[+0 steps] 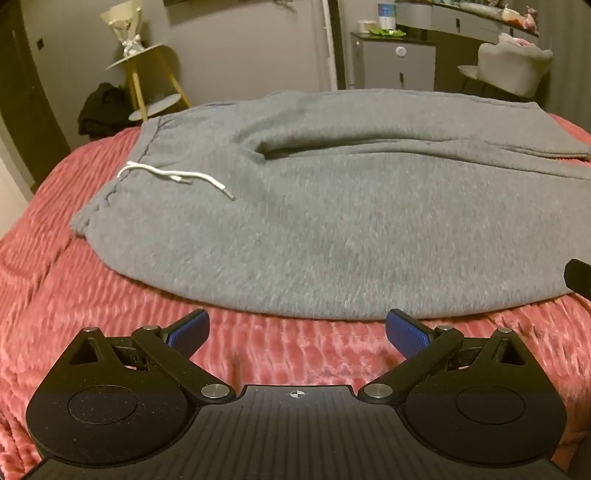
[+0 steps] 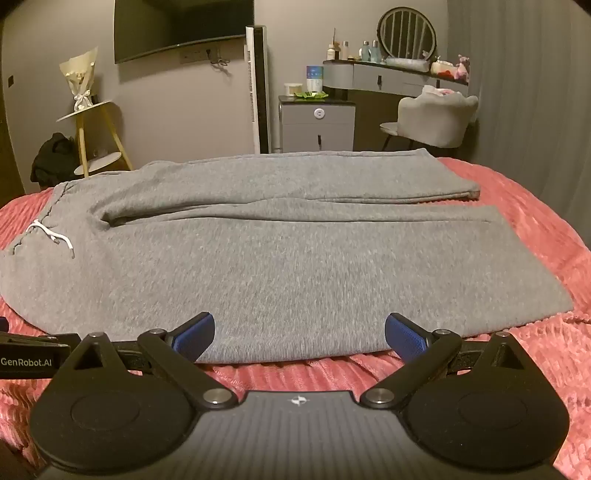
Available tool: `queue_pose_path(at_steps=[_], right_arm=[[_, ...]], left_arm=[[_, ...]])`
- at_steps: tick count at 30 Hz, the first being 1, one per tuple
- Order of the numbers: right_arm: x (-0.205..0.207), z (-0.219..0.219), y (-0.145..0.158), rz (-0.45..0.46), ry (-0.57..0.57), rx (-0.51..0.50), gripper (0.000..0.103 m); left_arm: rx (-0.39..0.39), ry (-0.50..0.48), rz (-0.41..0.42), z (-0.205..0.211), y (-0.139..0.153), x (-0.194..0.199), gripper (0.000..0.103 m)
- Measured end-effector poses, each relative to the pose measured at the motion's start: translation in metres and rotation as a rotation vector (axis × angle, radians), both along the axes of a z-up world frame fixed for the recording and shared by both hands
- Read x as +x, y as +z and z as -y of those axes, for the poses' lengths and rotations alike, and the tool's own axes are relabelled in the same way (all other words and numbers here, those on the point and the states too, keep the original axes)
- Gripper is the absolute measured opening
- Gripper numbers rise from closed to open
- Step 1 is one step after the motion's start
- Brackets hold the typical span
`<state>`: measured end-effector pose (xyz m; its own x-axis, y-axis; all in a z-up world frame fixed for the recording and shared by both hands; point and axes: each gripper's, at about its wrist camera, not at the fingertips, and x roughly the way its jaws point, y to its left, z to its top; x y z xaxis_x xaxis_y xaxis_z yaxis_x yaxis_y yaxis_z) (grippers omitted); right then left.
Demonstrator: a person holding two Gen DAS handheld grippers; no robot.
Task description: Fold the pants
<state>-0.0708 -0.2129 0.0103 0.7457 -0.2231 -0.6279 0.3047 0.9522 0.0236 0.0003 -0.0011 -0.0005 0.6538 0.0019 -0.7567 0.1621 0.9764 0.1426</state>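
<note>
Where tool (image 2: 300, 336) gapes, pants (image 2: 280, 258) ahead.

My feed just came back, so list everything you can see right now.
pants: one, grey, spread flat on the bed, waistband at left
drawstring: one, white, lying on the pants by the waistband
blanket: one, pink, covering the bed
side table: one, yellow legs, back left, holding a wrapped bouquet
television: one, black, on the wall
cabinet: one, grey, back centre
chair: one, pale, back right
left gripper: black with blue pads, open, empty, over the blanket
right gripper: same, open, empty, at the pants' near edge
</note>
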Motion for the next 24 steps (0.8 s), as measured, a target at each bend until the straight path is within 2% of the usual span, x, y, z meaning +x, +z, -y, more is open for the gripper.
queue_pose_path(at_steps=[8, 9, 24], right_arm=[[-0.0004, -0.0006, -0.0002, 0.001, -0.001, 0.007, 0.099], [-0.0005, -0.0009, -0.0002, 0.001, -0.001, 0.006, 0.099], [-0.0023, -0.0005, 0.0006, 0.003, -0.003, 0.016, 0.099]], left_arm=[[0.025, -0.009, 0.002, 0.0058, -0.0003, 0.0034, 0.103], [0.004, 0.002, 0.003, -0.0001, -0.0008, -0.0017, 0.103], [0.005, -0.001, -0.003, -0.0011, -0.0026, -0.0021, 0.103]])
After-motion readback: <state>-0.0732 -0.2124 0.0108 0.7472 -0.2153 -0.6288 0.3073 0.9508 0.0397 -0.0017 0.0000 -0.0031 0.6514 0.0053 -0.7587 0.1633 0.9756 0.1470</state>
